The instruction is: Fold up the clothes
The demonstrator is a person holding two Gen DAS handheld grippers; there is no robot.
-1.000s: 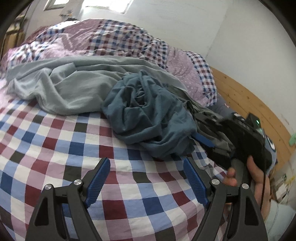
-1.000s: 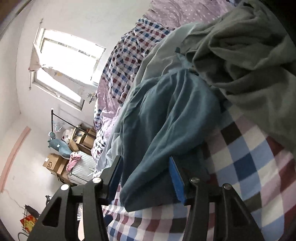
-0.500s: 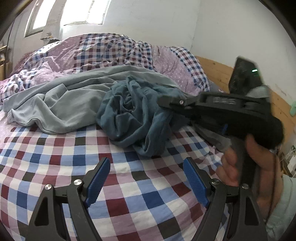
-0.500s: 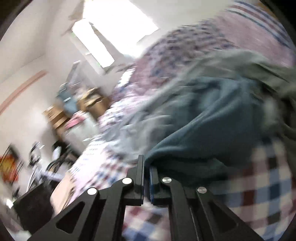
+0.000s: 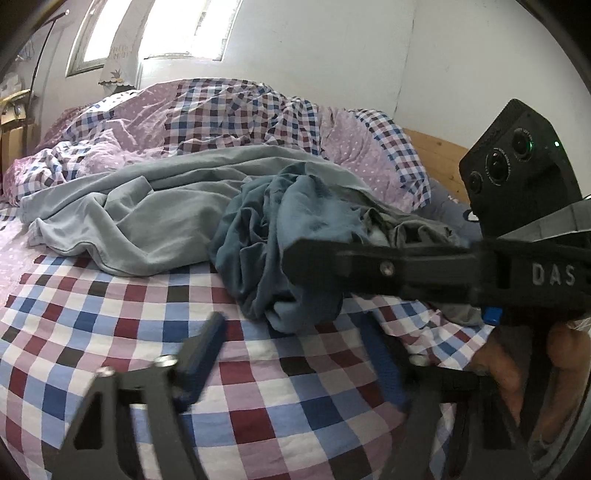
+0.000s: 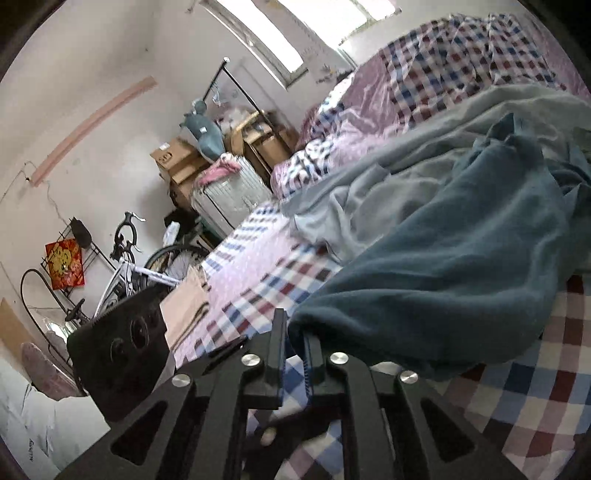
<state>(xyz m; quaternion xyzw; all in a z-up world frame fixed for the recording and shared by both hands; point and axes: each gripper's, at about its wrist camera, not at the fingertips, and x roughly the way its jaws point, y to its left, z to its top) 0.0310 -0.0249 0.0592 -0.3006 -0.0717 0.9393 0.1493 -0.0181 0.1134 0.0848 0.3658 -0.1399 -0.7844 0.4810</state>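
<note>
The right tongs (image 6: 295, 354), at the lower centre of the right wrist view, are clamped together on the near hem of the teal garment (image 6: 443, 280), with a fold of the cloth pinched between the blue pads. In the left wrist view the same tongs (image 5: 295, 254) reach in from the right edge as a dark bar marked "DAS", their tip buried in that teal garment (image 5: 280, 236) at mid-frame; a hand (image 5: 517, 369) grips the handle at the lower right.

The left tongs (image 5: 295, 354) sit at the bottom of the left wrist view, blurred, their blue pads wide apart over the checked bedsheet (image 5: 110, 332) and touching no cloth.

The teal garment lies crumpled on the bed at the centre of the left wrist view, touching the pale grey-blue garment (image 5: 147, 221) spread to its left. An olive-grey garment (image 5: 410, 229) is bunched just to the right of the teal one, partly behind the right tongs.

Behind the clothes a lilac and checked duvet (image 5: 229, 110) is heaped across the upper half of the frame, with a window (image 5: 159, 29) above it at the upper left. In the right wrist view a bicycle (image 6: 147, 266) stands at the left and cardboard boxes (image 6: 177, 162) are stacked at the upper left.
</note>
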